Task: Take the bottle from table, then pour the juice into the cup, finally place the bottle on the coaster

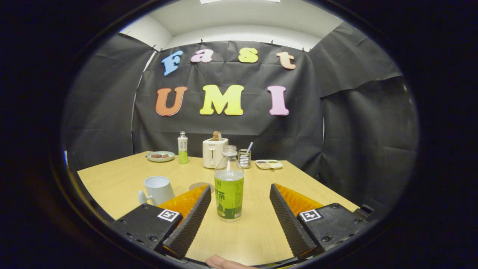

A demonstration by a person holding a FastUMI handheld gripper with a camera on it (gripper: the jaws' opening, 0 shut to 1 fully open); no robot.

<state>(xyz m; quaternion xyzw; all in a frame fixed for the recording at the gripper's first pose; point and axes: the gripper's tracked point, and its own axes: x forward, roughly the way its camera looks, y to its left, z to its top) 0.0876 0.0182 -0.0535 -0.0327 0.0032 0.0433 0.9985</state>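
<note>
1. Across the booth floor stands the wooden desk (119,183), carrying everything.
2. Near its front edge, the jaws (240,200) are spread wide, touching nothing.
3. Between the fingertips stands the bottle (229,185), upright and capped.
4. Toward the left edge sits the white cup (158,189); the coaster (199,185) lies between cup and bottle.
5. Along the far edge stand a toaster (214,152) and a second bottle (182,148).

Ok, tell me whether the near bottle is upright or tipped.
Upright: the bottle stands on its base on the table, cap on top, between the open gripper fingers, untouched.
</note>
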